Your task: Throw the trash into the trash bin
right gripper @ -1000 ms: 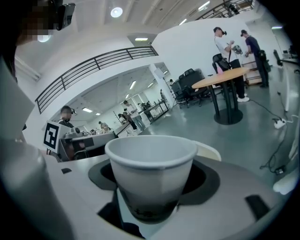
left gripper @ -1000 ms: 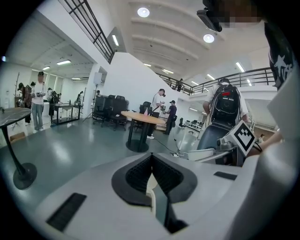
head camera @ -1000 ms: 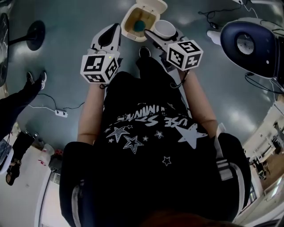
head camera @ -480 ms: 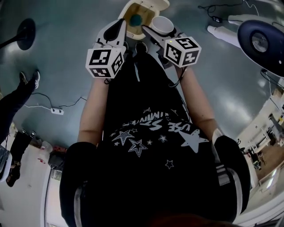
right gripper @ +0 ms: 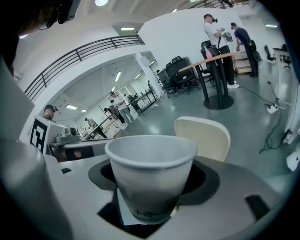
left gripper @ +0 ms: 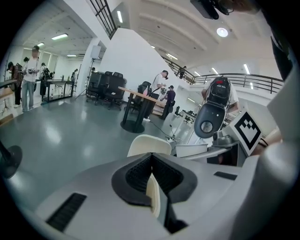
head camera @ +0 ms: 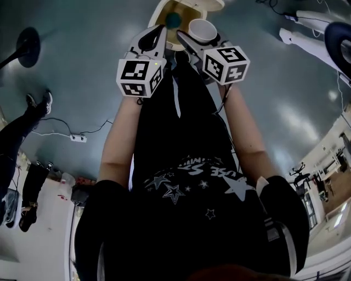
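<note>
Right claw, spread wide, clamps paper cup; left claw pressed together.

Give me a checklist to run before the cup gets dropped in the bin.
1. Cup held in right gripper: ok.
2. Lid open: ok.
3. Cup over the bin opening: not ok; the head view shows it beside the opening.
4. Left gripper clear of the opening: cannot tell; its shut tip shows at the near rim.
5. Room inside: cannot tell; a teal thing lies there.
</note>
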The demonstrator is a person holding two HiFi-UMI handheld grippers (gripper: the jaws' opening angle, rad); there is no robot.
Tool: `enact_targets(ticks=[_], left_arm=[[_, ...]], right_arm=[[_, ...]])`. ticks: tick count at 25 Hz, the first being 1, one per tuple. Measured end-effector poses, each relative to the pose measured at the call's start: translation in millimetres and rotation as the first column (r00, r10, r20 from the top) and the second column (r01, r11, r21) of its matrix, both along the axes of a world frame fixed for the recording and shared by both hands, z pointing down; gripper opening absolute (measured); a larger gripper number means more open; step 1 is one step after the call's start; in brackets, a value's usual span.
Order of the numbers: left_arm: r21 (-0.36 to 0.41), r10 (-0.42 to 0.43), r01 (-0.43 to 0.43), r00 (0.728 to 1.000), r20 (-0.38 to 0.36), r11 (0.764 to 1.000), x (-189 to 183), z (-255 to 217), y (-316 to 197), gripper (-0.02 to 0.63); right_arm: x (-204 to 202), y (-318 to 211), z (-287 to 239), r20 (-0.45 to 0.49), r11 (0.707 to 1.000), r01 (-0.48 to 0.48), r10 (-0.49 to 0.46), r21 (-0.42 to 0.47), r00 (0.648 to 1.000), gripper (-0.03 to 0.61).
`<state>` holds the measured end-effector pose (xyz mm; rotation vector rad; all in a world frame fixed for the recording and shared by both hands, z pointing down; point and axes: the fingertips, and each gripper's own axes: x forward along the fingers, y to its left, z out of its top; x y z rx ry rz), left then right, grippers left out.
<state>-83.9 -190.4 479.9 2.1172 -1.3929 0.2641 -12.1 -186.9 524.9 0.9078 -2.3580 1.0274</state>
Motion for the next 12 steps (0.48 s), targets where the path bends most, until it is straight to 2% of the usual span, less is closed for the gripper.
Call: enact_targets(ticks=[5,12], left_arm=[[-0.04,0.012,-0.011,1.0,0.012,0.999,-0.2,34.0,-5.5,0.011],[-0.084,0.04,-0.037,0.999,0.036,0.996,-9.6,72.4,-5.2,0.011]], right_arm=[[-1.7,0.9,27.6,0.03,0.999,-0.009,0.01,-0.034,1.0,0.327],[-0.6,7.0,74.8,-0.009,0.997,-0.004,0.003,-0.073,1.0,0.327]])
